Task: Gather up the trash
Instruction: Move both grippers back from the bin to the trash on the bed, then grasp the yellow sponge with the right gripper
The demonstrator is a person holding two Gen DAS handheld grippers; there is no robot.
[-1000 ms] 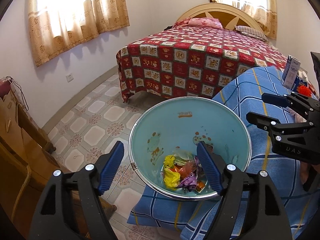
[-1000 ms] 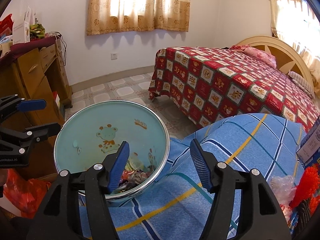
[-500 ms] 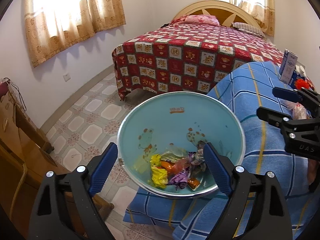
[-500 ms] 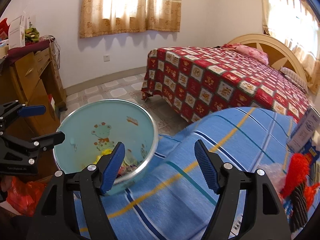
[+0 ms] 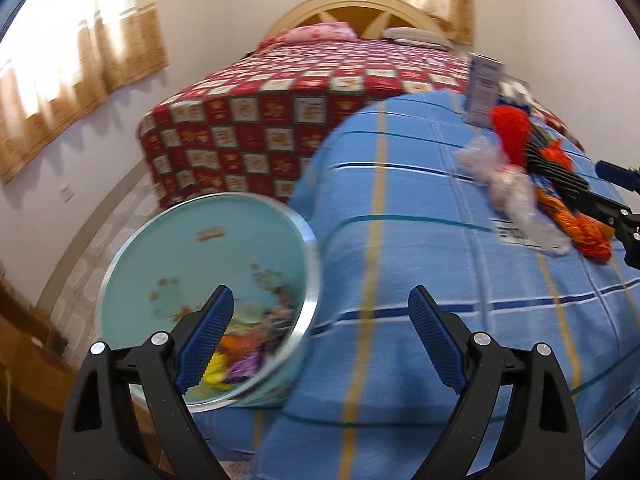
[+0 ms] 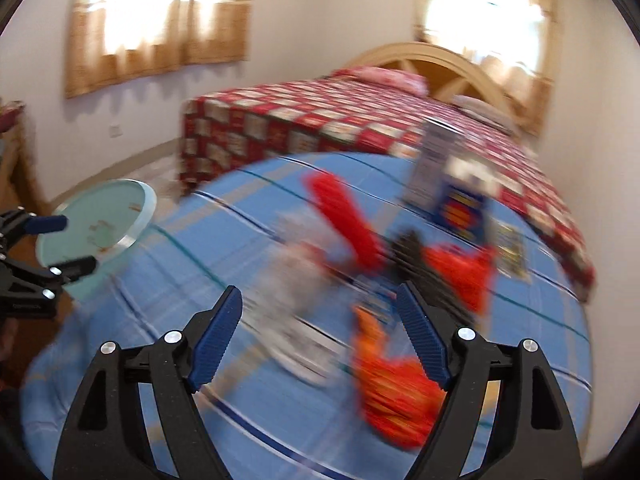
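Both views have swung away from the bin [image 5: 208, 280] toward the litter on the blue blanket [image 5: 400, 240]: a second ago the bin filled the middle of the left view, and now it sits low on the left, partly behind the left claw's [image 5: 316, 336] near finger. In the right view the bin [image 6: 100, 220] has slid off to the far left edge, and the pile of trash has come in ahead of the right claw [image 6: 320, 340].

The task looks partly done. Crumpled wrappers already lie in the bottom of the bin, yellow, purple and orange among them. Left on the blanket are a clear crumpled wrapper [image 5: 516, 200], an orange packet [image 5: 576, 220], something red [image 5: 512, 128] and a dark piece beside it, with a white carton [image 5: 484, 92] standing behind; blur hides finer detail.

The left claw is wide apart and holds nothing; only bare blanket shows between its fingers, and the trash lies well off to its upper right. The right claw is opening and also empty. The clear wrapper [image 6: 296, 304] and orange packet [image 6: 392, 392] appear in the gap between its fingers and just beyond, the packet close to the right finger, though the smear keeps me from telling whether anything touches
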